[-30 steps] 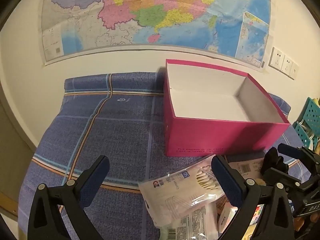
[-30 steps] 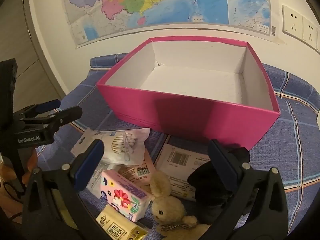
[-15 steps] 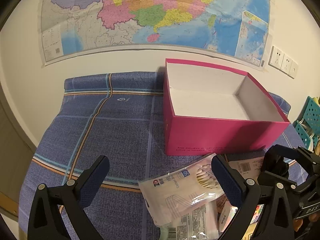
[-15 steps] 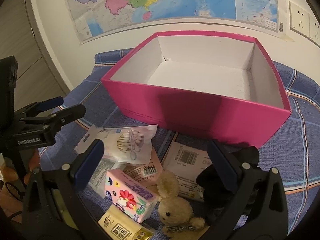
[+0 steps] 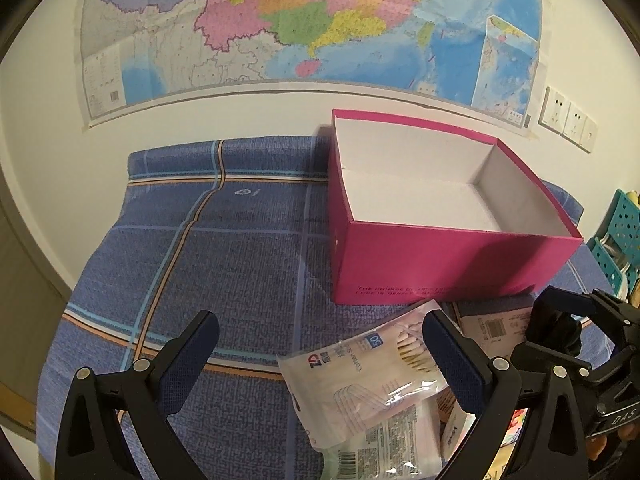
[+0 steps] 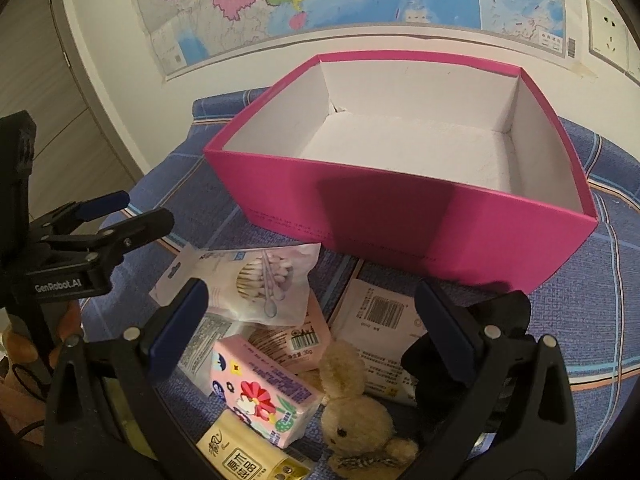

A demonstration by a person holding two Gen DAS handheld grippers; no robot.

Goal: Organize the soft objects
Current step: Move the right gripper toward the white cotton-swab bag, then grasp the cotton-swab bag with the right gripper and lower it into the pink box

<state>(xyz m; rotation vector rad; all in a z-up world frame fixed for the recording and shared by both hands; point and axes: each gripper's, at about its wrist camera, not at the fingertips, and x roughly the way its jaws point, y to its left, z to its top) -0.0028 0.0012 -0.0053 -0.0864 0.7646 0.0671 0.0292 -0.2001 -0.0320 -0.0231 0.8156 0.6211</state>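
Note:
An empty pink box (image 6: pixel 420 216) with a white inside (image 5: pixel 440 264) stands on the blue plaid cloth. In front of it lies a pile: a cotton swab bag (image 6: pixel 256 280) (image 5: pixel 368 372), a pink floral tissue pack (image 6: pixel 264 396), a beige plush rabbit (image 6: pixel 352 412), a yellow pack (image 6: pixel 244 456), a white labelled packet (image 6: pixel 380 320) and a black soft item (image 6: pixel 496 320). My right gripper (image 6: pixel 312 336) is open and hovers over the pile. My left gripper (image 5: pixel 320 356) is open, just left of the swab bag.
The blue plaid cloth (image 5: pixel 224 256) covers the table up to the wall, which carries a map (image 5: pixel 304 20) and sockets (image 5: pixel 566 120). A teal basket (image 5: pixel 620 248) stands at the right edge. A grey door (image 6: pixel 44 92) is on the left.
My right gripper has risen and tilted down a little, so the pile sits higher between its fingers. My left gripper has hardly moved.

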